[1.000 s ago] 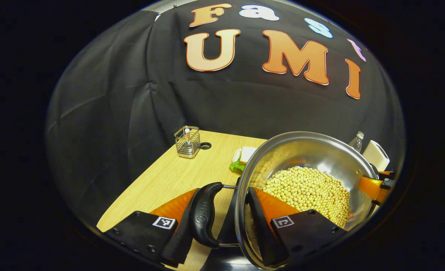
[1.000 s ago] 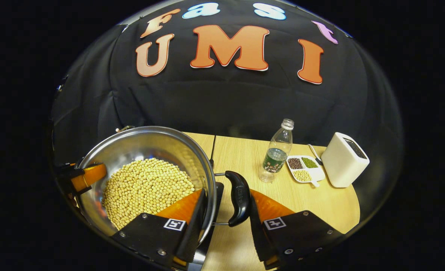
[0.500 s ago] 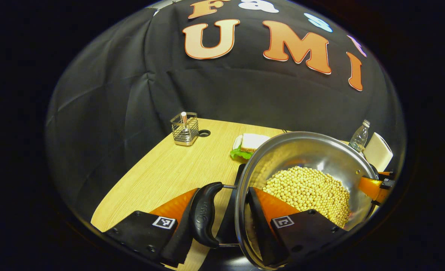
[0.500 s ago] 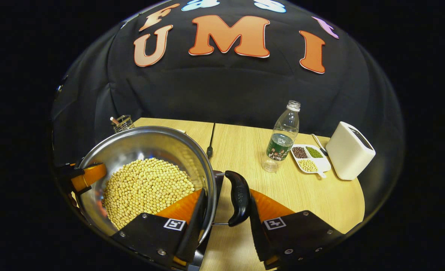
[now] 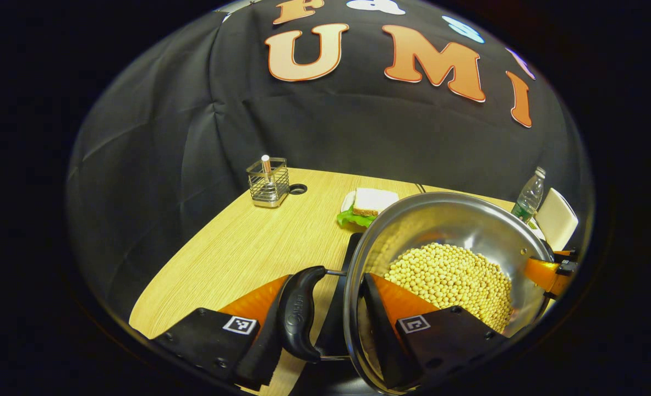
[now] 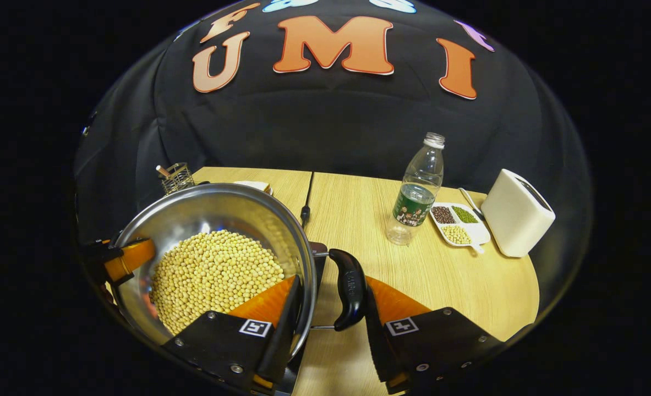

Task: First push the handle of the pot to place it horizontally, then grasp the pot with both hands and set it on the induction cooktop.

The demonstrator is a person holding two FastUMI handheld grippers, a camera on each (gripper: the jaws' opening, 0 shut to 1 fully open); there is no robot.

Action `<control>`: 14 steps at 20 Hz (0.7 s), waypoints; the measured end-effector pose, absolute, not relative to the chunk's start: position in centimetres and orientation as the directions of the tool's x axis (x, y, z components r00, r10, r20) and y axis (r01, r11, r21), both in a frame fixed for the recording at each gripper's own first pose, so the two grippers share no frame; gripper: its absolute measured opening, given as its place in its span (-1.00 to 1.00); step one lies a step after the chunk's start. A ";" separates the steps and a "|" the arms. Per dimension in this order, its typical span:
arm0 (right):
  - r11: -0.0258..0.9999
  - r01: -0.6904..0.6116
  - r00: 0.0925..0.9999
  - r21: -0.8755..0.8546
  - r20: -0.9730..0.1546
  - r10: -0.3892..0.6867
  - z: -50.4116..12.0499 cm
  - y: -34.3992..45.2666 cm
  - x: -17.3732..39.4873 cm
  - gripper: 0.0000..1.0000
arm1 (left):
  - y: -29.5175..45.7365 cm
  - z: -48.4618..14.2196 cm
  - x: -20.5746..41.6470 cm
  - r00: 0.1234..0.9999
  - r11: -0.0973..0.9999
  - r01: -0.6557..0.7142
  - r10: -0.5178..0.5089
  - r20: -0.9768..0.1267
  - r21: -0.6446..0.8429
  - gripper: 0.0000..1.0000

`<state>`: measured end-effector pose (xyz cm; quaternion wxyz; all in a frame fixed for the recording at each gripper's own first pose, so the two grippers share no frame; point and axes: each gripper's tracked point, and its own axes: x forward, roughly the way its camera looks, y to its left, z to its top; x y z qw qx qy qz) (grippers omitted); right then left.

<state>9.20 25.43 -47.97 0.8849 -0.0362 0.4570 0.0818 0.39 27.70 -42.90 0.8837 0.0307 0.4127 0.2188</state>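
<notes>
Gripping the pot (image 5: 446, 231) from opposite sides, each hand-held gripper had one finger inside the steel rim and the other outside a black side handle. In the left gripper view, the left hand-held gripper (image 5: 325, 324) sat at the bottom centre, pressed across the rim and the left side handle (image 5: 297, 313); the right hand-held gripper showed at the far rim, at the right edge of the frame. In the right gripper view, the right hand-held gripper (image 6: 325, 324) clamped the rim and the right side handle (image 6: 348, 289) in the same way, with the left one at the left edge. The pot, holding a heap of soybeans (image 6: 215, 275), filled the lower part of both views, above a dark slab of induction cooktop (image 5: 339, 308); whether it touched the slab could not be told. Across the table (image 6: 358, 220) stood a wire holder (image 5: 269, 181) at upper left, a sandwich (image 5: 369, 204) behind the pot, and to the right a plastic bottle (image 6: 419, 190), a divided dish of beans (image 6: 457, 223) and a white box (image 6: 518, 212).
</notes>
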 end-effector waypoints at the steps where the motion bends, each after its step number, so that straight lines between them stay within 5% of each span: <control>1: 0.984 -0.180 0.567 0.008 -0.816 0.111 -48.2 25.7 9.3 0.22 | 27.8 -43.4 0.1 0.554 0.902 -0.364 0.409 -0.725 0.231 0.57; 9: 0.988 -0.148 0.560 0.046 -0.819 0.122 -48.3 25.4 9.0 0.29 | 27.5 -44.1 0.4 0.570 0.918 -0.310 0.387 -0.725 0.246 0.64; 14: 0.987 -0.145 0.645 0.073 -0.749 0.150 -43.6 24.5 9.6 0.36 | 27.5 -41.1 1.7 0.625 0.907 -0.322 0.418 -0.659 0.270 0.70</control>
